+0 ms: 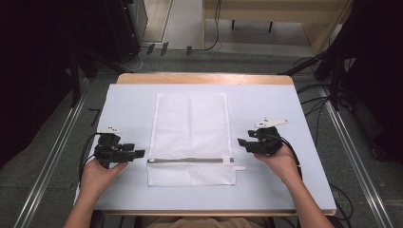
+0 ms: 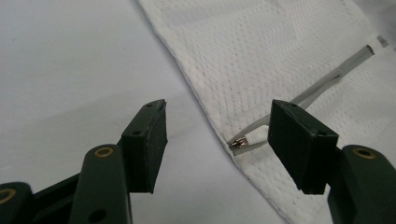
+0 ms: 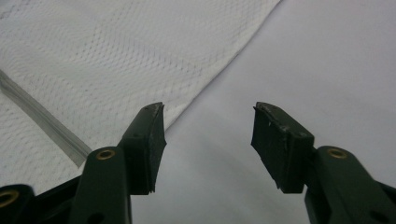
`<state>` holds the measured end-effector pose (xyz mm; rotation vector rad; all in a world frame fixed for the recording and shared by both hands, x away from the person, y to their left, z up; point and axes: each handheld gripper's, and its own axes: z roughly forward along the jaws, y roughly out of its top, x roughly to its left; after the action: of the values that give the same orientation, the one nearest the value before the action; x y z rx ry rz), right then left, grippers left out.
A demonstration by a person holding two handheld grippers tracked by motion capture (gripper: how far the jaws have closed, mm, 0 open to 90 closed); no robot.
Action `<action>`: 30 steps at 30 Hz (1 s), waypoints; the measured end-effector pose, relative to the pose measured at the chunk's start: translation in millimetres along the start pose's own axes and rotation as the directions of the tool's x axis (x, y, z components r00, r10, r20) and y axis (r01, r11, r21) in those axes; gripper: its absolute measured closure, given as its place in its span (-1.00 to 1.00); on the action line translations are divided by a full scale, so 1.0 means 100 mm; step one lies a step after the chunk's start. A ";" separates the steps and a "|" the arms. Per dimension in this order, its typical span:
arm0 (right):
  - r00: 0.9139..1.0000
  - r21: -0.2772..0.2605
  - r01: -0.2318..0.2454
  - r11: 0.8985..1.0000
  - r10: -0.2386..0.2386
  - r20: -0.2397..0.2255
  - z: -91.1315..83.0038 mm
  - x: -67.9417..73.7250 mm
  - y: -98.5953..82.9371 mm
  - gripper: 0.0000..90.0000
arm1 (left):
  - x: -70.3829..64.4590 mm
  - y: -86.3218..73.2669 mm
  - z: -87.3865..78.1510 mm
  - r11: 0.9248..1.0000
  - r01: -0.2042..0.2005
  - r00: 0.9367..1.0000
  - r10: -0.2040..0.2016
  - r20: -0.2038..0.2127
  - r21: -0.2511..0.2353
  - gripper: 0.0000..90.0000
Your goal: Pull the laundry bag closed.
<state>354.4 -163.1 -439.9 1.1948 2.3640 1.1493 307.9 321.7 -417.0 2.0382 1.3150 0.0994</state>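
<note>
A white mesh laundry bag [image 1: 190, 137] lies flat in the middle of the table, with a grey zipper [image 1: 187, 160] running across near its front edge. My left gripper [image 1: 139, 153] rests open just off the bag's left edge, level with the zipper. In the left gripper view the zipper's metal end [image 2: 238, 143] sits on the mesh bag [image 2: 261, 56], between the spread jaws of the left gripper [image 2: 219, 135]. My right gripper [image 1: 241, 142] is open beside the bag's right edge. In the right gripper view its jaws [image 3: 208, 135] straddle the edge of the bag [image 3: 116, 56], near the zipper [image 3: 42, 122].
A pale sheet [image 1: 128, 109] covers the wooden table [image 1: 204, 78]. A small white tab [image 1: 240, 167] pokes out at the bag's right side by the zipper. Dark stands [image 1: 332, 61], cables and floor rails [image 1: 52, 156] surround the table.
</note>
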 end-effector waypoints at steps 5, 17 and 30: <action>0.999 0.044 -0.036 0.998 0.037 -0.035 0.02 -0.03 -0.01 0.05 | 0.02 -0.03 -0.02 1.000 -0.006 1.000 0.006 0.002 0.000 -0.12; 1.000 0.030 0.015 0.999 -0.014 -0.007 0.02 -0.01 -0.02 0.11 | 0.07 -0.08 -0.05 0.999 -0.016 1.000 0.016 0.008 -0.028 0.04; 1.000 0.089 -0.002 0.996 0.002 0.001 0.06 0.08 -0.02 0.14 | 0.08 -0.09 -0.05 0.999 -0.017 0.999 0.018 0.051 -0.031 0.05</action>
<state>351.3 -154.0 -443.9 1.2262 2.4373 1.0541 302.6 332.6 -420.5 2.0141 1.2574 0.0743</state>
